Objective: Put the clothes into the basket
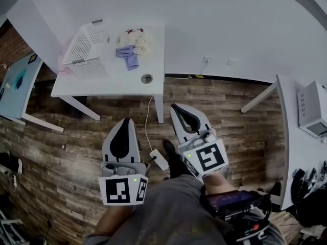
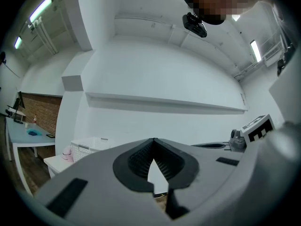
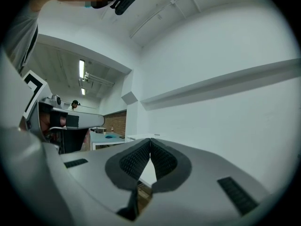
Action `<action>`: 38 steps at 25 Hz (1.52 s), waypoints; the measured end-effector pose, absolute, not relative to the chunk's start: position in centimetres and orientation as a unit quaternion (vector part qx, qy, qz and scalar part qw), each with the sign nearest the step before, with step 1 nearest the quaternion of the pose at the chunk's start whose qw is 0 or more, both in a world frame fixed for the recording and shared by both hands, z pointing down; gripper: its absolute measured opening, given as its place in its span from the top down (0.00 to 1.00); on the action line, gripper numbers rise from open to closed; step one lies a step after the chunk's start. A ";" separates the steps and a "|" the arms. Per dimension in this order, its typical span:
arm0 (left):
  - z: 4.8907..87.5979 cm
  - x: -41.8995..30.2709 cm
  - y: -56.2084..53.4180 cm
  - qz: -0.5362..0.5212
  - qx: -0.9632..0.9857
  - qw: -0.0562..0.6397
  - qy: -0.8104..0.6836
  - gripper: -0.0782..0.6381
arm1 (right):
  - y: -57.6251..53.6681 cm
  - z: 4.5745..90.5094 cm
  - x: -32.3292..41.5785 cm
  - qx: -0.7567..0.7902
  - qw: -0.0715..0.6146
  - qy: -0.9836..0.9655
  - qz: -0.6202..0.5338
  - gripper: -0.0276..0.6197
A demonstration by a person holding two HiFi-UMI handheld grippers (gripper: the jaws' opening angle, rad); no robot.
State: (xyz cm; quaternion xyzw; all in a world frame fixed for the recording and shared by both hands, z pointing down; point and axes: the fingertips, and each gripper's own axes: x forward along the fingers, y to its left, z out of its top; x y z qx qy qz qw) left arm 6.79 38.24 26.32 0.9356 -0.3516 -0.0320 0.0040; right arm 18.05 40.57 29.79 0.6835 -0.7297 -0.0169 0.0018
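Clothes (image 1: 132, 47): a small heap of pale and lilac pieces, lay on the white table (image 1: 110, 83), just beside the right wall of the basket (image 1: 89, 49) and not in it. Basket: white, lattice-walled, stood at the table's left end, close to the edge, with a pink item (image 1: 63, 61) against its outer side. Table: a round cable hole (image 1: 146, 78) sat near its front edge. Left gripper (image 1: 125, 121): held low in front of the person's grey-clad body, pointed level toward the table, marker cube facing up; its own view showed the left gripper (image 2: 154, 139) clenched, ribbed pads meeting at the tips with nothing between them. Right gripper (image 1: 175, 106): held alongside and a little further forward, likewise level; its own view showed the right gripper (image 3: 150, 139) closed tight and empty. Both were well apart from the clothes and the basket. Open room: a stretch of wood-plank floor (image 1: 230, 116) separated the grippers from the table's front edge. Obstacles: the table's front right leg (image 1: 159, 108) stood near the right gripper's tip; a white power adapter (image 1: 159, 159) and its cable lay on the floor between the two grippers. Margins: a blue-topped table (image 1: 18, 86) at the left; another white table (image 1: 286, 111) carrying a white appliance (image 1: 314, 108) at the right.
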 end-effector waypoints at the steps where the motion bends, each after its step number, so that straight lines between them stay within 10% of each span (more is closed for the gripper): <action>1: 26.5 7.3 37.6 -0.027 0.935 0.004 -0.353 0.88 | 39.8 30.0 18.5 0.682 0.001 -0.731 -0.014 0.95; 38: 24.5 20.3 13.8 -0.007 0.897 -0.029 -0.442 0.88 | 11.4 29.2 30.9 0.595 -0.021 -0.804 -0.012 0.95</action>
